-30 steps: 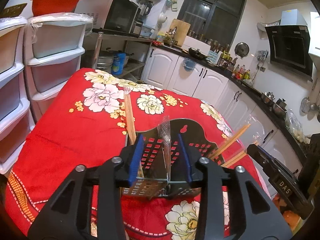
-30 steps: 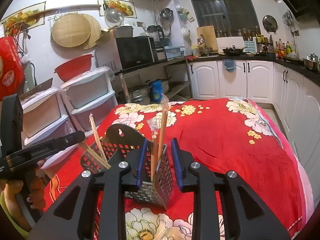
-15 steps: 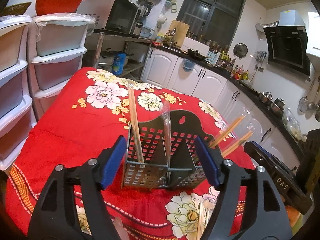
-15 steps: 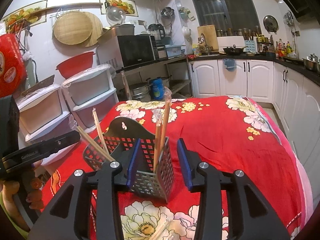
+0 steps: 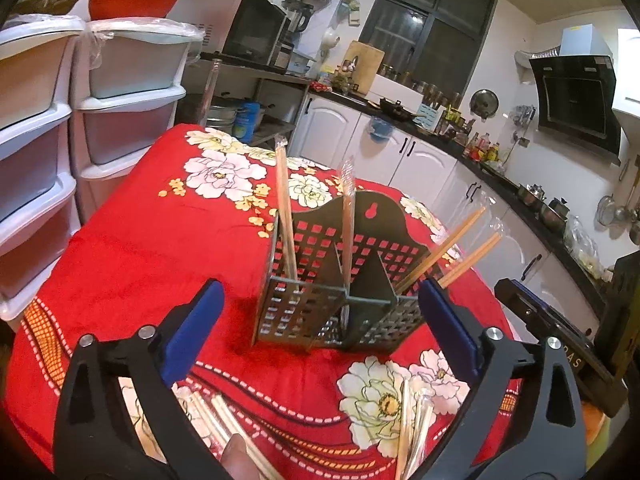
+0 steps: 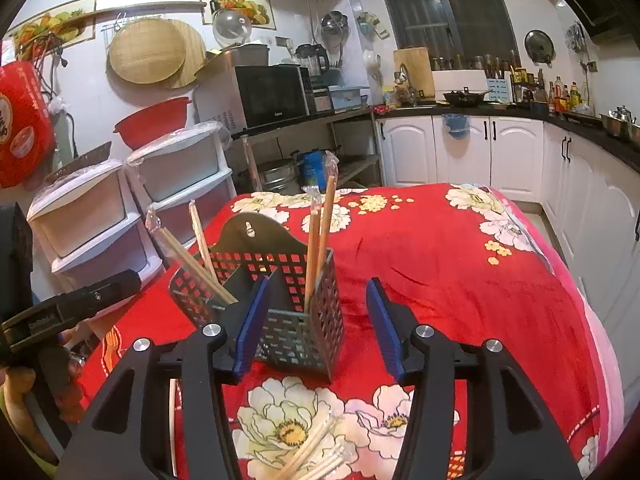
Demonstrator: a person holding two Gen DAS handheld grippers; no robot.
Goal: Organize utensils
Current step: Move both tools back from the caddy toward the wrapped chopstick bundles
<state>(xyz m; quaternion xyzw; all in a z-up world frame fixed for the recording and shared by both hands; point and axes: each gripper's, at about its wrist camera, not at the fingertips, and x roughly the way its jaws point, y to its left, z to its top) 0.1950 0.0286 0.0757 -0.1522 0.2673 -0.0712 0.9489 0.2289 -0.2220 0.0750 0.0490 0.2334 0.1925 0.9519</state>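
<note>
A dark perforated metal utensil holder (image 5: 336, 280) with dividers stands on the red flowered cloth; it also shows in the right wrist view (image 6: 276, 296). Wrapped wooden chopsticks (image 5: 286, 216) stand in its compartments, some leaning out to the side (image 5: 452, 248). In the right wrist view two upright chopsticks (image 6: 320, 240) stand in the near corner. My left gripper (image 5: 320, 332) is open and empty, just in front of the holder. My right gripper (image 6: 316, 328) is open and empty, its left finger beside the holder. More wrapped chopsticks lie on the cloth near me (image 5: 412, 424) (image 6: 316, 452).
White plastic drawer units (image 5: 128, 92) stand left of the table. White kitchen cabinets (image 6: 460, 152) and a dark counter run behind and to the right. The other gripper's body (image 5: 552, 328) shows at the right edge, and in the right wrist view at the left (image 6: 68, 308).
Both grippers opened, let go of the chopsticks they had put in the holder, and pulled back from it. The chopsticks now stand in the holder.
</note>
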